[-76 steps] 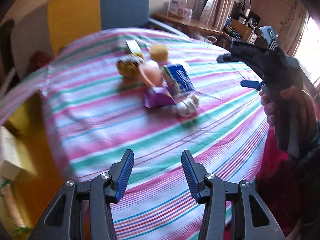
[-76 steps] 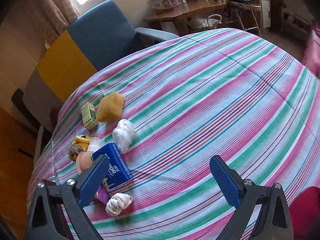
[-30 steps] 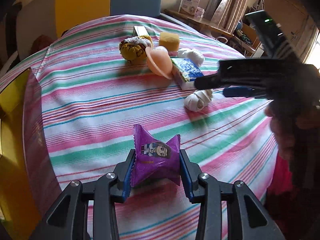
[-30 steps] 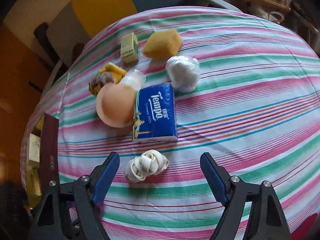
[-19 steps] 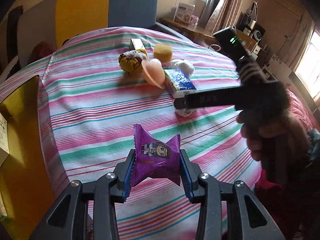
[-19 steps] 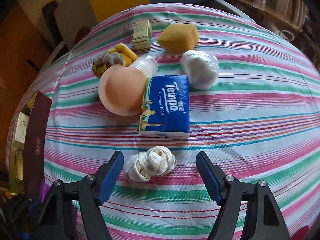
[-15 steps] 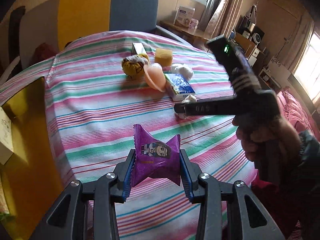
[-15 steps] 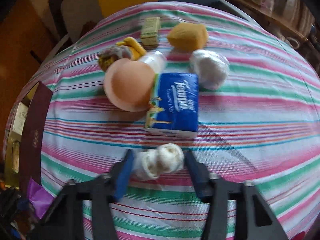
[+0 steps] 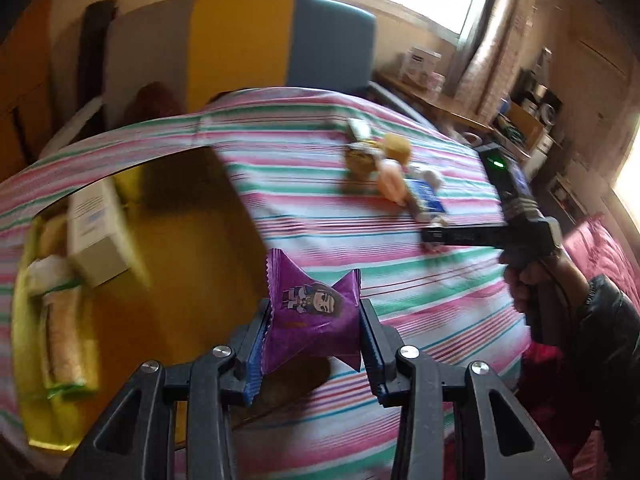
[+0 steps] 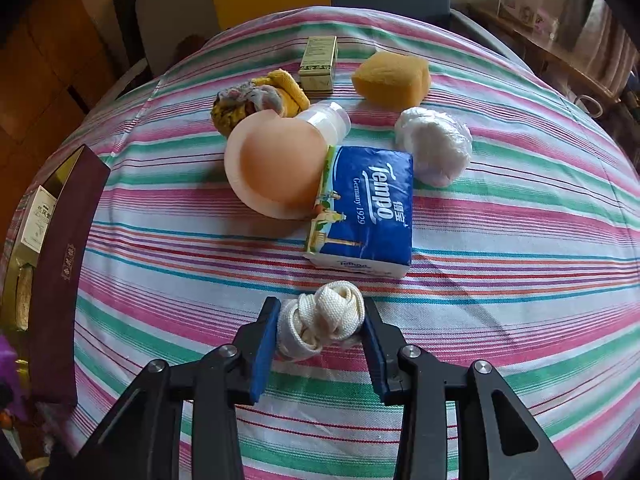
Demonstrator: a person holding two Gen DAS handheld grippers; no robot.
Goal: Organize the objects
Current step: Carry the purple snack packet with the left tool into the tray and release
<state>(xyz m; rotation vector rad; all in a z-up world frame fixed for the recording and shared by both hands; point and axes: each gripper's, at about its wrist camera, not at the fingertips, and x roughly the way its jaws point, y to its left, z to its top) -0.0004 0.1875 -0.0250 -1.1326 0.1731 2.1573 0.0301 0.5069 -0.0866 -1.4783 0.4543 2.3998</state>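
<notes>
My left gripper (image 9: pixel 312 332) is shut on a purple snack packet (image 9: pixel 314 314) and holds it in the air beside an open yellow-lined box (image 9: pixel 180 264). My right gripper (image 10: pixel 320 328) is shut on a white knotted rope bundle (image 10: pixel 322 320) that rests on the striped tablecloth (image 10: pixel 500 240). Beyond it lie a blue Tempo tissue pack (image 10: pixel 364 208), a peach dome-shaped piece (image 10: pixel 276 168), a white plastic-wrapped ball (image 10: pixel 434 144), a yellow sponge (image 10: pixel 392 78), a small green box (image 10: pixel 319 64) and a yellow-grey cloth bundle (image 10: pixel 256 102). The right gripper also shows in the left wrist view (image 9: pixel 434 236).
The yellow-lined box holds a white carton (image 9: pixel 96 232) and a long wrapped item (image 9: pixel 60 324); its maroon side (image 10: pixel 60 264) shows at the left in the right wrist view. A blue-and-yellow chair (image 9: pixel 280 44) stands behind the table. A desk (image 9: pixel 440 100) is at the back right.
My left gripper took the purple packet and has swung left with it toward the yellow-lined box. My right gripper came down over the rope bundle and shut on it.
</notes>
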